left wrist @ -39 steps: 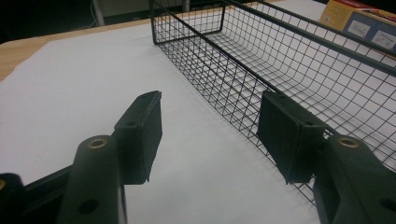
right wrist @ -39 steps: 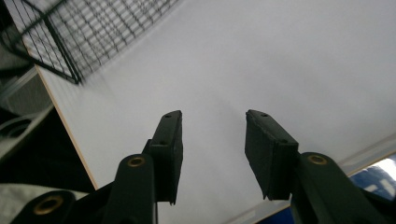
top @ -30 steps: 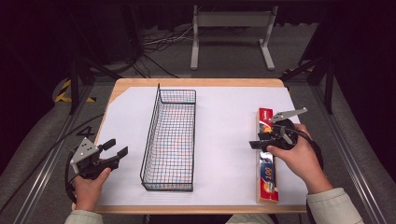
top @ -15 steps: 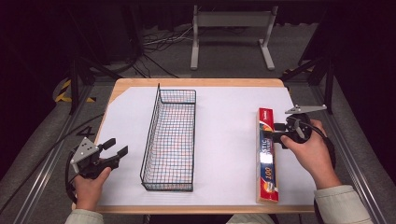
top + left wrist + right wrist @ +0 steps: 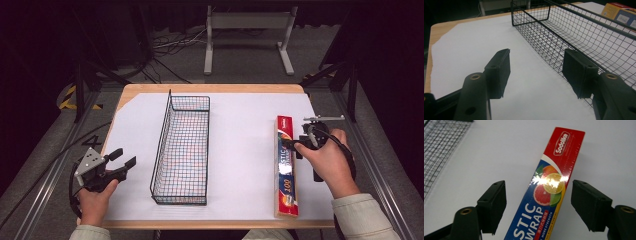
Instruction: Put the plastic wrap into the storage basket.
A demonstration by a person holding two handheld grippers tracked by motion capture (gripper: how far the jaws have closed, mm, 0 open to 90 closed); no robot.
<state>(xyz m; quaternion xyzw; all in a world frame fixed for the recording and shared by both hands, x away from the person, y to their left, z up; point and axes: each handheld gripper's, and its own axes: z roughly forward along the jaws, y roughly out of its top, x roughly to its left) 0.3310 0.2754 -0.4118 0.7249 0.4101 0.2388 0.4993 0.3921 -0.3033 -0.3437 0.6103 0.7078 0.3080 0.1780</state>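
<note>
A long plastic wrap box [image 5: 286, 170], red and blue with citrus fruit printed on it [image 5: 549, 187], lies flat along the right side of the white sheet. My right gripper [image 5: 295, 145] hovers over its far half, open, jaws straddling the box [image 5: 537, 205] with a gap on each side. An empty black wire basket [image 5: 182, 147] stands lengthwise in the middle. My left gripper [image 5: 122, 162] is open near the front left corner, left of the basket [image 5: 584, 37], with nothing between its jaws [image 5: 536, 72].
The white sheet [image 5: 240, 150] covers most of the wooden table [image 5: 210, 89]. A metal stand [image 5: 247, 35] and cables lie on the floor beyond the far edge. The box's near end reaches the table's front edge.
My right gripper has moved away from me along the box, from its middle toward the red far end. The left gripper has stayed in place.
</note>
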